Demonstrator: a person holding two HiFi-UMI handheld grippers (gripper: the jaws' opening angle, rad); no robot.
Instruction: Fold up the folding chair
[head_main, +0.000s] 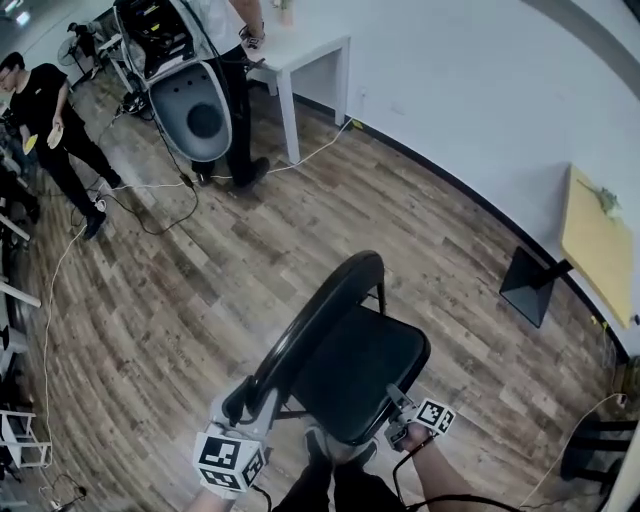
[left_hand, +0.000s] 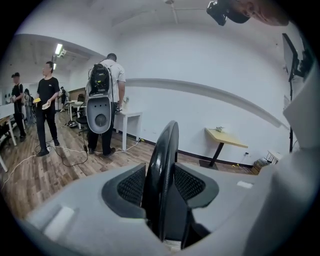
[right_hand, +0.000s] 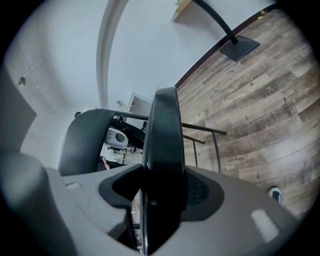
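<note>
Looking along the left gripper (left_hand: 160, 186), I see its jaws clamped on the black curved backrest (left_hand: 168, 145) of the folding chair (head_main: 340, 350), with the rim pinched between both mesh pads. The right gripper (right_hand: 162, 192) has its jaws closed on the edge of the seat (right_hand: 162, 125), the black slab filling the gap from pad to pad. Thin metal legs (right_hand: 218, 150) show just beyond it.

In the head view the chair sits at lower centre of the frame. The backrest arches from the lower left toward the middle, and the seat lies just right of it.

The wood floor (head_main: 200, 300) spreads wide to the left and above the chair. A white wall (head_main: 480, 90) runs diagonally down the right side, with a yellow table (head_main: 595, 245) against it at the right edge. A white table (head_main: 310, 50) stands at top centre, and a person (head_main: 238, 100) with a grey pack is beside it. A white cable (head_main: 310, 155) trails across the floor there, and another person (head_main: 50, 120) stands at upper left.
</note>
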